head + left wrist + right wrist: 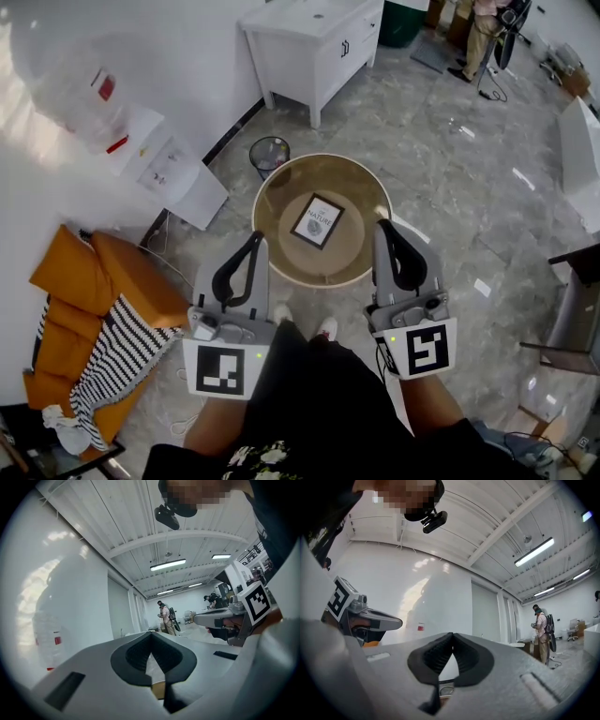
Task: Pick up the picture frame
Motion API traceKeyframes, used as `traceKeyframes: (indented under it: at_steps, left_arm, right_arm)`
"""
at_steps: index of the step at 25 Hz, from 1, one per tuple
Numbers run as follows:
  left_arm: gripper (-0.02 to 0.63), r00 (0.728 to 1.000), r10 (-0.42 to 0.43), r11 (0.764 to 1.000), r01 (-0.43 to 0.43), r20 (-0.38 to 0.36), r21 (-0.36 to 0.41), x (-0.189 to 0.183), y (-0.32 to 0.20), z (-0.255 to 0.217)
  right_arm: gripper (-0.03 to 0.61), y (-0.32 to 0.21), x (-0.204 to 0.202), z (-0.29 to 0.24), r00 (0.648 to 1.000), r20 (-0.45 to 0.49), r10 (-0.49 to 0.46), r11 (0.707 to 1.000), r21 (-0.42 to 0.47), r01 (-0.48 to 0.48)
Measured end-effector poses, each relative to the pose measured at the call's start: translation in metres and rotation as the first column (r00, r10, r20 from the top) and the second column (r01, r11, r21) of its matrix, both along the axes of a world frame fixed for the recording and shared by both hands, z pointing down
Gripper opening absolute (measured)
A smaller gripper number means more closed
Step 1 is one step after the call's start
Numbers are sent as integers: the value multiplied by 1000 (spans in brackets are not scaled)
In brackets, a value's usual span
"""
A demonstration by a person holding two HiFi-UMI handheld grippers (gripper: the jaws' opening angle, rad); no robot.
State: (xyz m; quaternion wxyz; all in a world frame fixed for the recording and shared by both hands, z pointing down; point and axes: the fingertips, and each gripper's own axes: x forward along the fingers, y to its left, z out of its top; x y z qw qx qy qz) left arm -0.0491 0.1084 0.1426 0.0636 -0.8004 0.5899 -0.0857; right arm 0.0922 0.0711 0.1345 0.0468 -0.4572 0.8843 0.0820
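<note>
Closed and empty, the left hand-held gripper (255, 239) and the right hand-held gripper (384, 227) point level by the round table's (274, 186) near edge; the frame (317, 220) lies flat at its middle.

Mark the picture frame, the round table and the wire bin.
picture frame (317, 220): head view, middle of its print.
round table (361, 202): head view, bare top right of the frame.
wire bin (269, 154): head view, inside its dark mesh.

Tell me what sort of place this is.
Probably a lab or studio hall staged like a home: an orange sofa, a white cabinet and a round table on tiled floor, under a high beamed ceiling with strip lights, with another person working far off.
</note>
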Motion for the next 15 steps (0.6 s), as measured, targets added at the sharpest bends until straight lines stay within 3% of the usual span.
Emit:
traceKeyframes:
  at_steps: [5, 15]
  left_arm:
    - [6, 1000, -18, 1000, 18, -6, -2, -9, -14, 9]
    - [6, 999, 33, 999, -33, 3, 19, 5, -44, 12]
  right_arm:
    - [-3, -11, -6, 14, 1000, -11, -15, 1000, -23, 14]
    - [-3, -40, 14, 20, 999, -27, 46, 999, -13, -47]
